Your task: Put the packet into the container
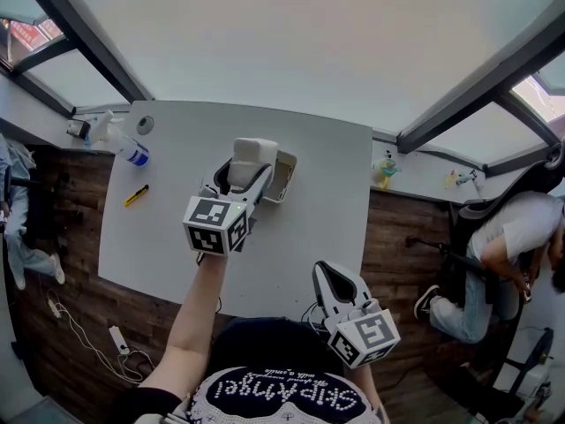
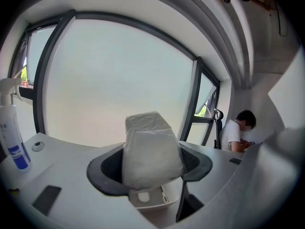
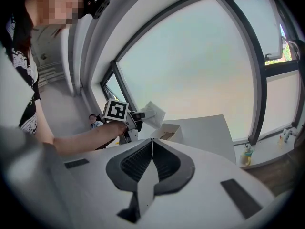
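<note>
My left gripper [image 1: 244, 170] is shut on a white packet [image 1: 254, 153], held up above the white table [image 1: 327, 210]. In the left gripper view the packet [image 2: 151, 149] fills the space between the dark jaws, and the open white container [image 2: 148, 197] lies just below it. From the head view the container [image 1: 281, 177] sits on the table right beside the packet's right side. My right gripper [image 1: 334, 283] is shut on nothing, low near the table's front edge by my body. The right gripper view shows its jaws [image 3: 151, 162] pressed together, with the packet [image 3: 154, 114] and container [image 3: 167, 132] beyond.
A spray bottle [image 1: 119, 142], a small round item [image 1: 145, 124] and a yellow cutter [image 1: 136, 195] lie at the table's left end. A person [image 1: 508, 253] sits at the right on the wooden floor. Windows run along the far side.
</note>
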Demonstrator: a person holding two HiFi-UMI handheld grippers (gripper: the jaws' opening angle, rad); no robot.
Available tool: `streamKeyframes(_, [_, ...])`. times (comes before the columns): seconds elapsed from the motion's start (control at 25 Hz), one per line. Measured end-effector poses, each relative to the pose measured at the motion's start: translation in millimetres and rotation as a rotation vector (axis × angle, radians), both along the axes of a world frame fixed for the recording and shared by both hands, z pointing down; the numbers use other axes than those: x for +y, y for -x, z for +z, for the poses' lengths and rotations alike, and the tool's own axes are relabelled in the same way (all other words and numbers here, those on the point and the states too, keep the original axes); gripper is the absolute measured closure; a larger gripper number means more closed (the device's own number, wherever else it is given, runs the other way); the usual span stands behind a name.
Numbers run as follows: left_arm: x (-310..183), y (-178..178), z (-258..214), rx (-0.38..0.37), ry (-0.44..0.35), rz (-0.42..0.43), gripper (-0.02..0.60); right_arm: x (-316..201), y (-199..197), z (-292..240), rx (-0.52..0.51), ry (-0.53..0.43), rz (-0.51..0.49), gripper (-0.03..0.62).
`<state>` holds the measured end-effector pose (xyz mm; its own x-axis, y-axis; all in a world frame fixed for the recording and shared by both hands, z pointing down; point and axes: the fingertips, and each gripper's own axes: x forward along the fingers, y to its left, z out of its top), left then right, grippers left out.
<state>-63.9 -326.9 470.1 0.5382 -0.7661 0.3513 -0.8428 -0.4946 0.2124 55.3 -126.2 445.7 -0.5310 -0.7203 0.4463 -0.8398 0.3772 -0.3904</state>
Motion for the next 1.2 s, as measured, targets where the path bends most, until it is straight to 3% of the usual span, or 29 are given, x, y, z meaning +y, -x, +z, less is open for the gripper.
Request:
streamKeyframes(0.52, [-7,-2,44,-0.074,0.057,0.002,0.295,-4,-1,8,-0.004,0.014,-0.008,0.579])
streamKeyframes(1.2, [-6,-5,73,-0.118,0.130,0.011,0.295,-5,-2,7,-0.005,0.027,-0.003,0.579])
